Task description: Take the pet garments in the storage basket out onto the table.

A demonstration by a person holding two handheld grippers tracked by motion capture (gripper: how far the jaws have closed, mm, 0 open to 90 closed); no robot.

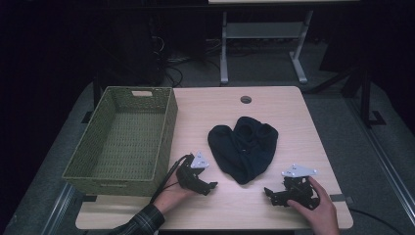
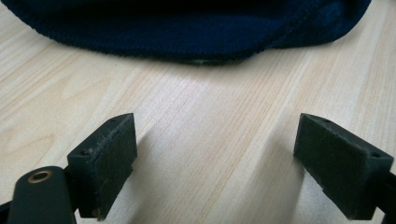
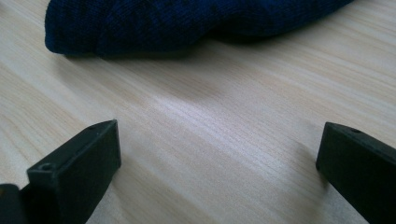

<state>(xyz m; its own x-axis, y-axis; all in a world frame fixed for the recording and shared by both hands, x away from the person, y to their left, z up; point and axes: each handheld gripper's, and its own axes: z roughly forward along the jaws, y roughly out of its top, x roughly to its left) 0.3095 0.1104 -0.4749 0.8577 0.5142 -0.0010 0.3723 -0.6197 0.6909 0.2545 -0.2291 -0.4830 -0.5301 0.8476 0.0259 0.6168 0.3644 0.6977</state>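
Looking down: navy hat [image 1: 243,148] lies mid-table [image 1: 274,205], basket [image 1: 122,142] at left; left gripper [image 1: 211,186] and right gripper [image 1: 267,192] flank it, near. Left gripper view: jaws wide apart, empty, hat [image 2: 187,28] just ahead. Right gripper view: same, w/ hat [image 3: 187,21] ahead. Risk: pinching one knit layer, so it sags or slips.

Navy knit hat [image 1: 243,148], olive-green woven basket [image 1: 167,128], pale wood-grain table [image 1: 293,112], black tongs [image 1: 211,185].

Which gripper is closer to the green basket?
The left gripper: it rests just off the woven green basket's near corner, while the right gripper sits beyond the dark knit garment.
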